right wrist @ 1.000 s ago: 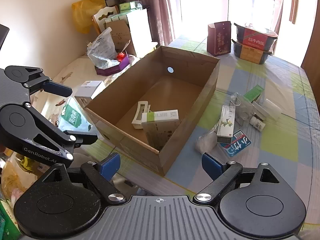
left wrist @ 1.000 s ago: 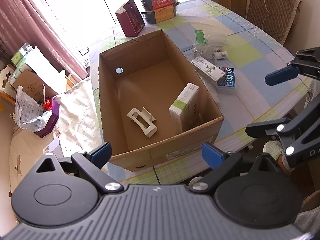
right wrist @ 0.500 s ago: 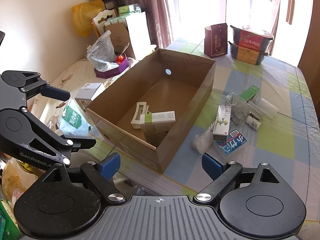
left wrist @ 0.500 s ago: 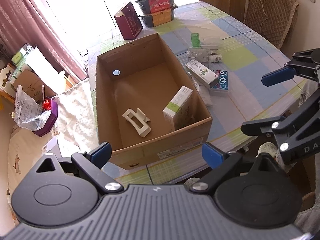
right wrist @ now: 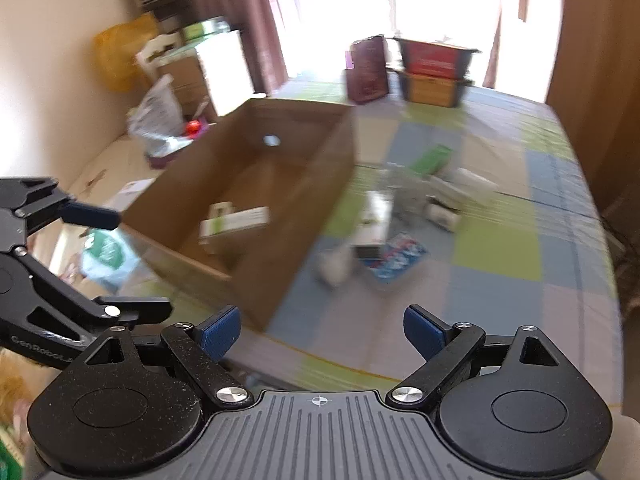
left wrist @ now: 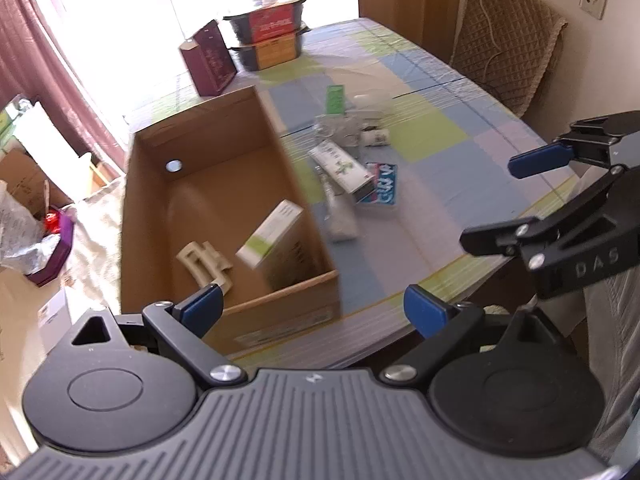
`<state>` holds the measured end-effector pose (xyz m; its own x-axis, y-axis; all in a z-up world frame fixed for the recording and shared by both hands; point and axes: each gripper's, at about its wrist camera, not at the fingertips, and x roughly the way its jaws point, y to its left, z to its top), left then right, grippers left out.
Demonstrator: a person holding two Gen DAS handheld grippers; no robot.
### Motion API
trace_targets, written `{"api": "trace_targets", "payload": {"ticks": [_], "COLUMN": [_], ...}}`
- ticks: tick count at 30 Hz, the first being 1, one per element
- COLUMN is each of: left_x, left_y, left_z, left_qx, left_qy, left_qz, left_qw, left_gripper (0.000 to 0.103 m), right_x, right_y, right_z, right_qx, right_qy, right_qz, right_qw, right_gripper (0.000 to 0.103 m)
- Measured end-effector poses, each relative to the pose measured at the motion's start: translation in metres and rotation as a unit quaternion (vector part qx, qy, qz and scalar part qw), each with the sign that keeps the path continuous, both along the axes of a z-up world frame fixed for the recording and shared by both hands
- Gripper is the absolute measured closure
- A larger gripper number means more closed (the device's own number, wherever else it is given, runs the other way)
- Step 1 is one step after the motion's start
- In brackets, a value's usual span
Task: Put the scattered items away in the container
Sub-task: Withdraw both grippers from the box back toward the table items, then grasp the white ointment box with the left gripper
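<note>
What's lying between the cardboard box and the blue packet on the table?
In the left wrist view, between the cardboard box and blue packet: a white-and-green carton and a crumpled clear bag.

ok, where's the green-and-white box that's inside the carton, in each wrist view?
Left wrist: green-and-white box sits just left of picture centre, leaning against the right wall of the cardboard carton, beside the cream hair clip.
Right wrist: same box, blurred, left of centre, near the carton's front corner.
Shared landmark: the round hole in the carton's far wall.
</note>
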<state>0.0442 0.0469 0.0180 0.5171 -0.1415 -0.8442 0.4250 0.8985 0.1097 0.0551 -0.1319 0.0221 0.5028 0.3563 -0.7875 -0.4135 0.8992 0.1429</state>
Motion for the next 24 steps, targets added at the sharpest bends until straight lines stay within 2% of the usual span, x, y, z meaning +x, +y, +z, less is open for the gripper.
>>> {"api": "trace_targets", "payload": {"ticks": [13,20,24], "left_x": [0.04,0.079,0.107], "left_y": [-0.054,-0.078,-0.088], "left_z": [-0.018,-0.029,-0.038], "left_qx": [-0.065,-0.081,-0.09], "left_qy": [0.019,0.039,0.058], "left_qz": [-0.005,0.013,0.029], "left_qw": [0.9977,0.9959,0.9938], "left_gripper": [0.009,0.018,0.018], "right_x": [0.032,0.056,0.073], "right_y": [-0.096,-0.135,-0.149], "right_z": [-0.01,-0.022,-0.033], "right_qx": [-0.005,-0.011,-0.008], "right_qy": [0.009,0.016,0.025], "right_qz": [-0.106,-0.147,-0.16], "right_qw": [0.994,0.989,0.987], "right_gripper": [0.009,0.009,0.009]}}
